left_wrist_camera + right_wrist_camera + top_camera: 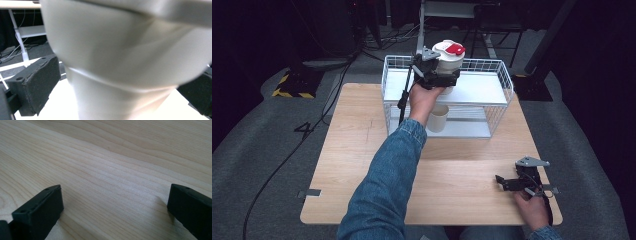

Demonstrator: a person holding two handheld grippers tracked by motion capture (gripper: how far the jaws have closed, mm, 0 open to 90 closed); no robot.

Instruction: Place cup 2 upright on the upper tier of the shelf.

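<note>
A white lidded cup (448, 57) with a red tab on its lid is at the top shelf of a white wire rack (498, 95). My left gripper (446, 77) is shut on its body, and I cannot tell whether the cup's base touches the shelf. In the left gripper view the cup (125, 62) sits close up between the two black jaws of the left gripper (120, 97). My right gripper (511, 186) rests low on the wooden table (362, 165) at the front right. It is open, and the right gripper (115, 212) has bare wood (112, 157) between its jaws.
A cream cup (438, 118) stands on the rack's lower shelf, under my left hand. The rack takes up the far middle of the table. A black cable (287, 155) trails over the grey floor at the left. Dark stands and cables lie behind the rack.
</note>
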